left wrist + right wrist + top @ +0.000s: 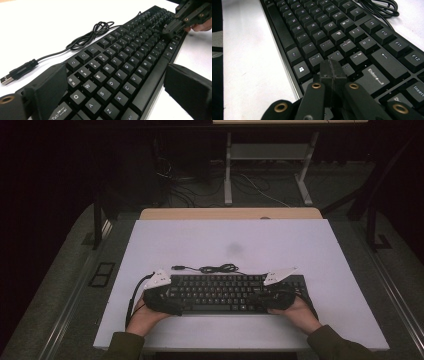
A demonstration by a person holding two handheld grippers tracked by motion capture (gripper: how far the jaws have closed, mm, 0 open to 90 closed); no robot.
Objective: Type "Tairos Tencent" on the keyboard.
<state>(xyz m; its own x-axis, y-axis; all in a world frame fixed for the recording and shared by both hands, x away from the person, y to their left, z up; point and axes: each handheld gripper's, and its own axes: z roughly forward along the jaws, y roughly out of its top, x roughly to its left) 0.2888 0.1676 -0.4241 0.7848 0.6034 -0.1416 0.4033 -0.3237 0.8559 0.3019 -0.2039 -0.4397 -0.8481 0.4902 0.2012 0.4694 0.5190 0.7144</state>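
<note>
Left tool (161, 296) sits wide open over the left end of the keyboard (227, 293), one jaw beyond the far edge near the number row, the other off the near edge. Nothing gripped.

Right tool (276, 296) has jaws pressed together, tips resting down among the keys near right Shift and Enter (374, 78). Looks like it's poking or pressing, not gripping.

Keyboard lies flat on the white tabletop (200, 245), spanning between both tools, long side toward the person.

Risks, my read:
- Right tool's closed tip is broad against the keys; likely to catch a neighbouring key or land between caps.
- Left tool closing across the body would bear on the top-row keys, not the frame; keycaps could pop or the keyboard could tilt.
- Lifting from one end only: keyboard pivots and slides on the smooth tabletop.

Beyond the left tool: cable (82, 40) loosely coiled just past the far edge, USB plug (15, 73) lying free beyond the outer jaw. Could snag if the keyboard gets dragged. Nothing else on the tabletop; dark floor and a desk frame (267, 165) far behind.
</note>
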